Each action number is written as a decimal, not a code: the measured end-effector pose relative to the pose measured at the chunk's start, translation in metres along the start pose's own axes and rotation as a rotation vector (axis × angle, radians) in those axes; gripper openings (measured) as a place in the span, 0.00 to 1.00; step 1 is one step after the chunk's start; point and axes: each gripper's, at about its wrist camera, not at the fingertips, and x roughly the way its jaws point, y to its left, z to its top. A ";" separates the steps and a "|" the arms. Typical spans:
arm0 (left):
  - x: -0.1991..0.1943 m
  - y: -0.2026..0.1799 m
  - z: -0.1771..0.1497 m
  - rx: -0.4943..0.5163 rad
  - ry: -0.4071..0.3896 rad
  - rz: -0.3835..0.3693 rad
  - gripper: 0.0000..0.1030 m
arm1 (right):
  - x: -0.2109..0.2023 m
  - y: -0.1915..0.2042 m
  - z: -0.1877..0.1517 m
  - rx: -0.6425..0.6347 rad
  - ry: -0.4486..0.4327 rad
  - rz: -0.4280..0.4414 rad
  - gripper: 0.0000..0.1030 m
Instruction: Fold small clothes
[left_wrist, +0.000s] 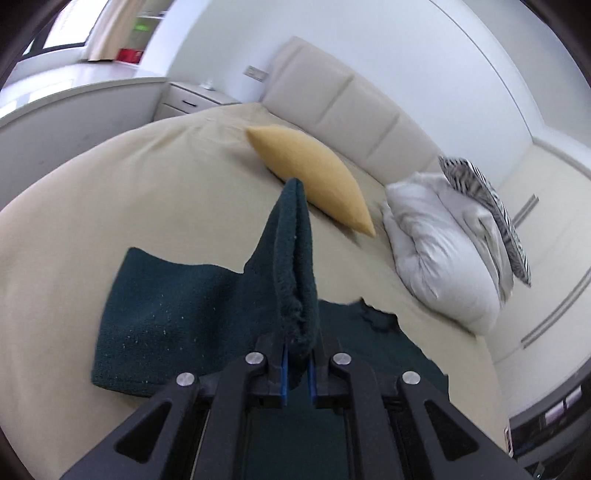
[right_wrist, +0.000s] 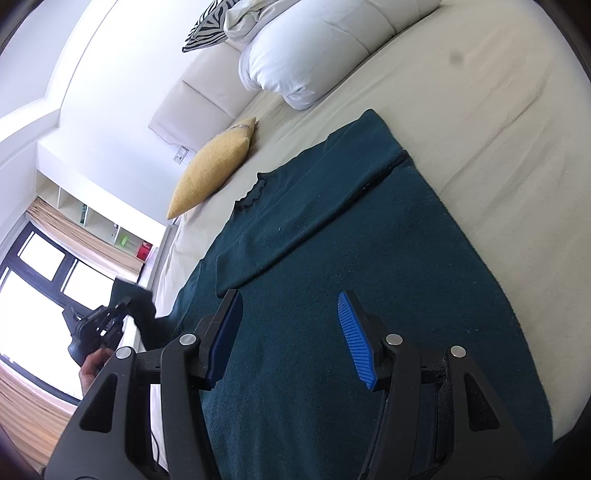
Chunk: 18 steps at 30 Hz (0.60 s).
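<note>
A dark green knitted sweater (right_wrist: 332, 236) lies spread flat on a cream bed (right_wrist: 480, 110), taking up most of the near half of the mattress. One sleeve is already folded diagonally across its body. A yellow cushion (left_wrist: 314, 173) sits beyond it near the padded headboard (left_wrist: 351, 99), and to the right of that lie white pillows (left_wrist: 436, 240) with a zebra-striped one on top.

The left gripper (left_wrist: 297, 365) is clamped shut on a bunched fold of the sweater, seemingly the other sleeve or a side edge, which stands up from between its blue pads in a doubled ridge. The right gripper (right_wrist: 290, 339) hovers over the sweater's middle with its jaws parted and nothing between them. A person's hand (right_wrist: 90, 365) shows at the left edge of the right wrist view.

The knit looks soft, thick and limp, light enough for one gripper to lift yet likely to sag and drag. It is probably not slippery. Cuffs, hem corners and shoulder seams seem the best holds, since pinching mid-fabric would bunch it.
</note>
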 end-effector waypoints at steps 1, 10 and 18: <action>0.015 -0.021 -0.010 0.040 0.027 -0.010 0.08 | -0.002 -0.001 0.001 0.001 -0.004 0.002 0.51; 0.105 -0.094 -0.126 0.249 0.296 -0.002 0.43 | 0.006 -0.003 0.006 -0.026 0.011 -0.017 0.52; 0.060 -0.080 -0.131 0.286 0.305 -0.092 0.71 | 0.070 0.038 0.013 -0.145 0.148 -0.057 0.52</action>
